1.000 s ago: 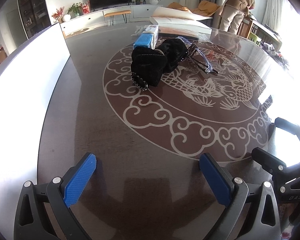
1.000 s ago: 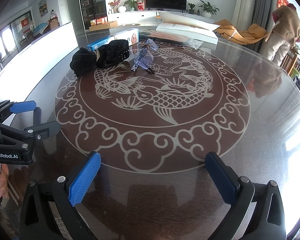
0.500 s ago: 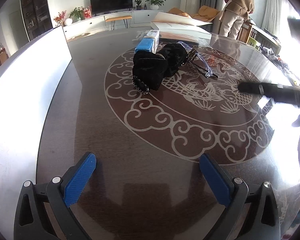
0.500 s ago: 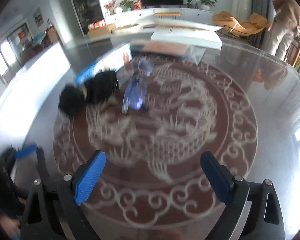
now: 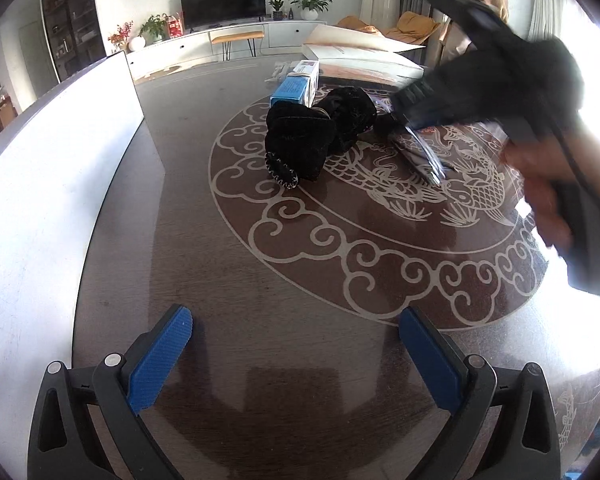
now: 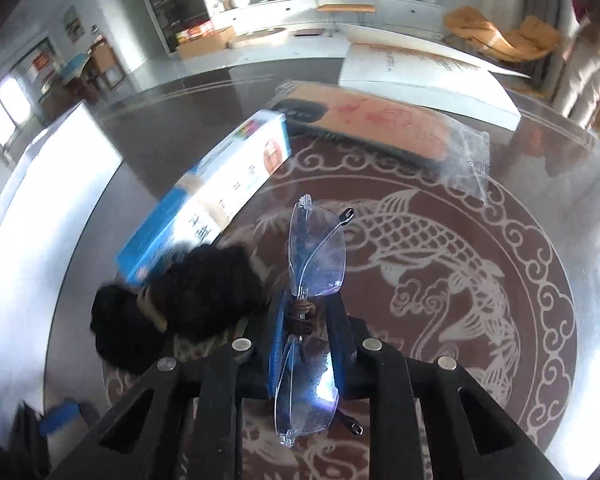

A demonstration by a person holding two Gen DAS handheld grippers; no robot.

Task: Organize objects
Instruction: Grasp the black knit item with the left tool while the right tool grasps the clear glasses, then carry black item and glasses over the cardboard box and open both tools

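My right gripper [image 6: 302, 320] is shut on the bridge of a pair of rimless glasses [image 6: 320, 256] with bluish lenses. It holds them just above the dark table, next to a black velvet pouch [image 6: 204, 284]. In the left wrist view the right gripper [image 5: 420, 108] reaches in from the right, and the glasses [image 5: 424, 152] hang under it. The black pouch [image 5: 312, 136] lies at the table's middle. My left gripper [image 5: 296, 344] is open and empty, low over the near side of the table.
A blue and white carton [image 6: 216, 192] lies behind the pouch, also seen in the left wrist view [image 5: 296, 86]. A flat orange packet in clear plastic [image 6: 384, 124] and a large white box [image 6: 420, 76] lie farther back. A white panel [image 5: 40, 184] runs along the table's left side.
My right gripper swung across the table to the glasses and shut on them. My left gripper stayed open and nearly still.
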